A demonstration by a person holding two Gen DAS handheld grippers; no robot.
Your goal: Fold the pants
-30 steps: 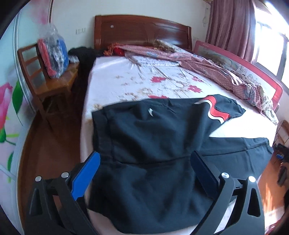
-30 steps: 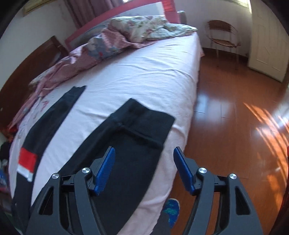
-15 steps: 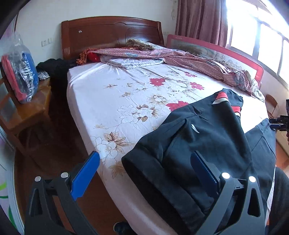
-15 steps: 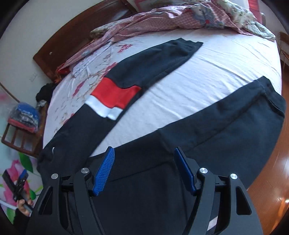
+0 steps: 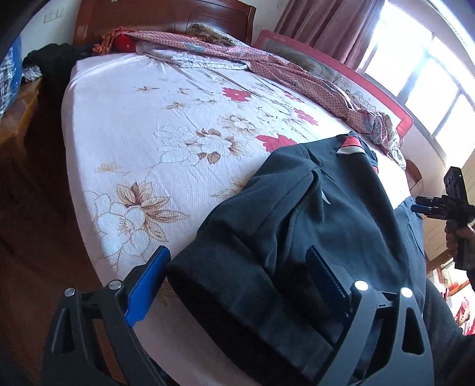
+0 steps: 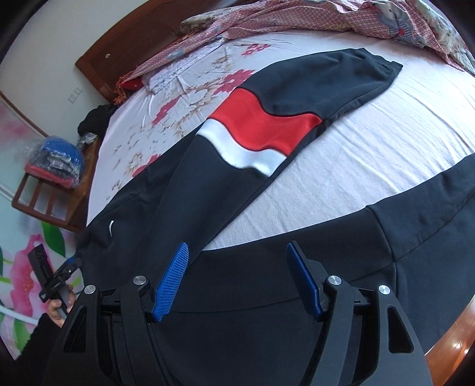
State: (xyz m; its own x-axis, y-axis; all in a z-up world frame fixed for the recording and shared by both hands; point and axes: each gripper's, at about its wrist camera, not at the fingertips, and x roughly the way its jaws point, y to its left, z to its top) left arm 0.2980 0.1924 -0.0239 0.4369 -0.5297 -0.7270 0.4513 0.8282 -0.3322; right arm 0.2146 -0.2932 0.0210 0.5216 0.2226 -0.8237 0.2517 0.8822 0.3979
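Two claws, both spread wide: the left claw [image 5: 237, 285] straddles the waistband of the one pair of black pants [image 6: 184, 190], the right claw [image 6: 237, 282] hovers over the nearer leg. The pants lie spread on the bed [image 5: 148, 124], legs apart, a rumpled quilt [image 6: 326, 17] beyond them.

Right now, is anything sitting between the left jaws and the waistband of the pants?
Nothing visible. The left gripper is open with the pants waistband directly between its jaws at the bed edge.

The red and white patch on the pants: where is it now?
In the right wrist view, the patch sits mid-leg on the far pant leg, centre frame, on the floral bedsheet.
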